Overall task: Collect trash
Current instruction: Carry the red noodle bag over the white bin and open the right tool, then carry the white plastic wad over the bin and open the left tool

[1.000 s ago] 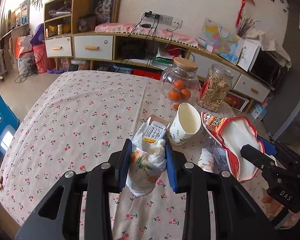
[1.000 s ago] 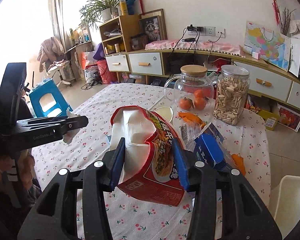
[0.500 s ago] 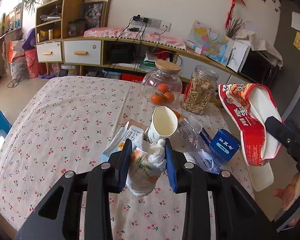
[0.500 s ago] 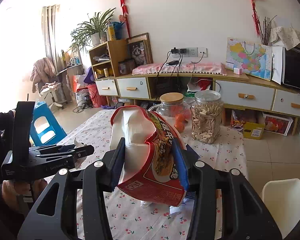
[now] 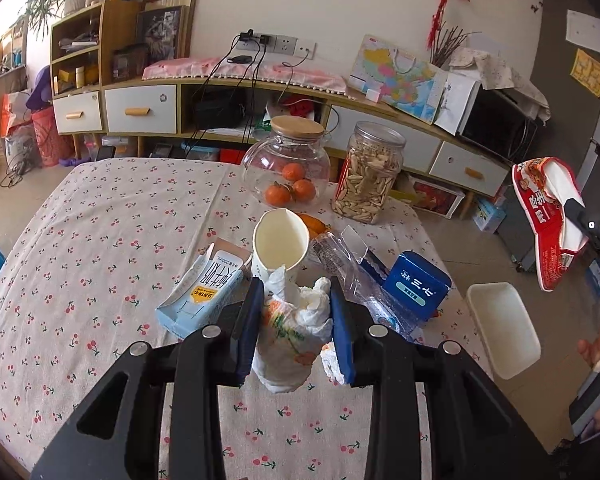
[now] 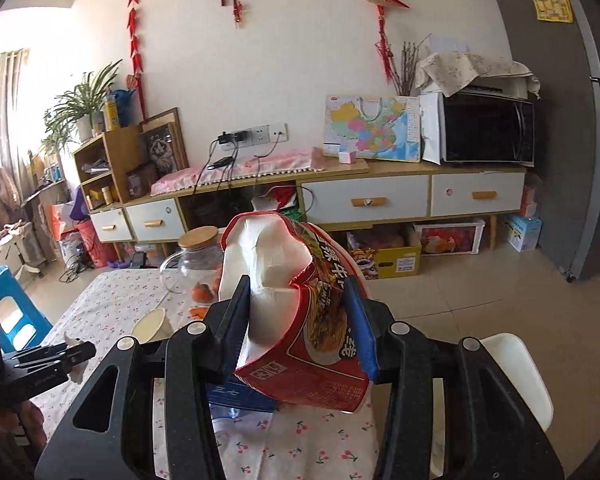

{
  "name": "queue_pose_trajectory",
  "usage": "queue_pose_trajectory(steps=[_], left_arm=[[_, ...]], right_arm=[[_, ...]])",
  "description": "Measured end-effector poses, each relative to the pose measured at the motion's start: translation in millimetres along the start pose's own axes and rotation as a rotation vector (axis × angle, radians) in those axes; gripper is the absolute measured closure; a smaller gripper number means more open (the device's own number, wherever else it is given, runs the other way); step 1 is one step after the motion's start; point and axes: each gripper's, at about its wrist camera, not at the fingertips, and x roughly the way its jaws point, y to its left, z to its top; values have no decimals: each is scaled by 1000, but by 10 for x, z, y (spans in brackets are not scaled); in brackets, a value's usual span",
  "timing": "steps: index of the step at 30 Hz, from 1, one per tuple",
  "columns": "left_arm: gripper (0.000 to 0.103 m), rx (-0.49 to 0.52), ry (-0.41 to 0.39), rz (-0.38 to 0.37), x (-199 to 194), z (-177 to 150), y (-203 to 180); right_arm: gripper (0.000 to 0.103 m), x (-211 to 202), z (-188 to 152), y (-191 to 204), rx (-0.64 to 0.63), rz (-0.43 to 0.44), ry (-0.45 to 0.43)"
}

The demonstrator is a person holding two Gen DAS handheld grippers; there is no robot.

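crumpled tissue point(image 5: 296, 328) in left gripper point(image 5: 296, 332)

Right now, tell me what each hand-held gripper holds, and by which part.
Left hand-held gripper: crumpled tissue, pinched across its middle. Right hand-held gripper: red noodle cup, squeezed across its crushed side walls.

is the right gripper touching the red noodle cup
Touching: the right wrist view shows the right gripper with both pads pressed into the crushed red noodle cup.
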Motion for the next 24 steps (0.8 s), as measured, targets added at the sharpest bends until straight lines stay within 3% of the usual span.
queue_pose_trajectory(steps=[3, 7, 12, 15, 17, 19, 24], left_arm=[[71, 6, 3, -11, 23, -6, -89], [71, 27, 16, -32, 45, -11, -265], [71, 93, -10, -60, 8, 32, -625], [71, 117, -1, -97, 66, 113, -890], [71, 134, 7, -127, 119, 172, -1105], [71, 150, 14, -159, 185, 238, -1335], [71, 154, 53, -267, 416, 341, -1957]], right_arm=[[59, 80, -30, -323, 50, -152, 37], [59, 251, -73, -703, 120, -289, 121], [57, 397, -151, -1051, 185, -380, 213], [29, 368, -144, -1191, 224, -395, 224], [27, 266, -80, -1278, 249, -388, 198], [10, 136, -16, -1352, 267, -407, 159], [7, -104, 62, -1644, 344, -451, 97]])
